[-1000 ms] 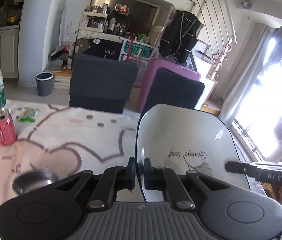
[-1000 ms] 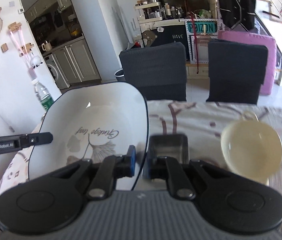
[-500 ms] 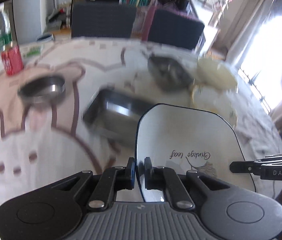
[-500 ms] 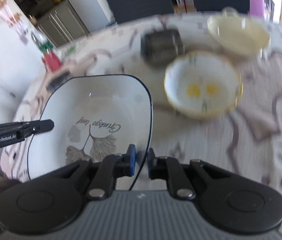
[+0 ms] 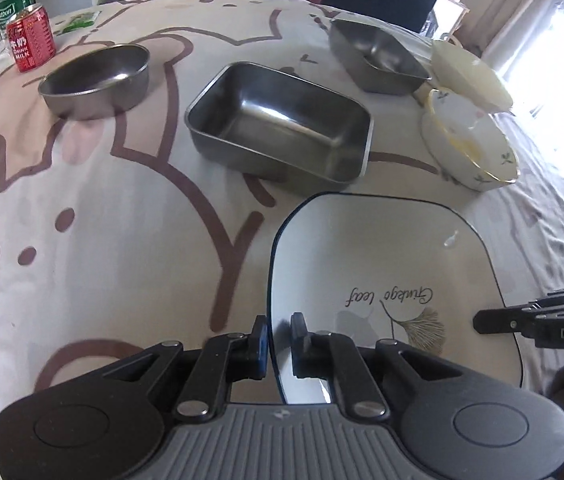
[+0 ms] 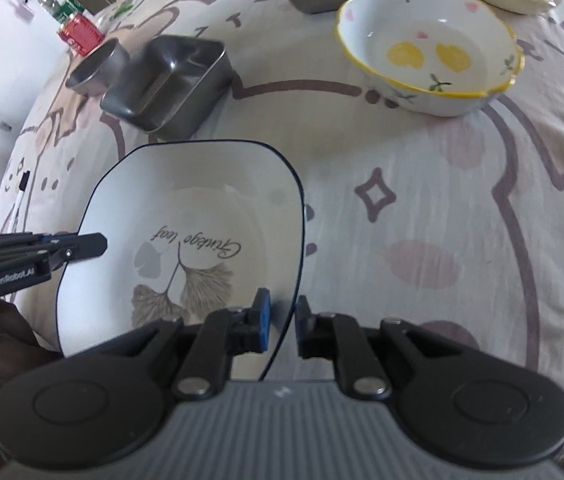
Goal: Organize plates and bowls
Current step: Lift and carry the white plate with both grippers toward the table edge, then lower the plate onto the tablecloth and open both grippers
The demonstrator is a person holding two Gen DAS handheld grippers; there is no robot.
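Between both grippers: white plate (image 5: 393, 264) with a dark rim, lettering upside down to each camera
Left gripper (image 5: 280, 340): pinching the plate's left edge
Right gripper (image 6: 282, 322): straddling the right edge, contact uncertain
Ahead: steel tray (image 5: 282, 120), yellow-rimmed bowl (image 6: 429, 60)
Surface: patterned tablecloth (image 5: 102, 220)

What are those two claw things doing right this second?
Left gripper: closed on the left rim of the ginkgo leaf plate.
Right gripper: astride the plate's right rim, a gap showing on one side; grip cannot be told.
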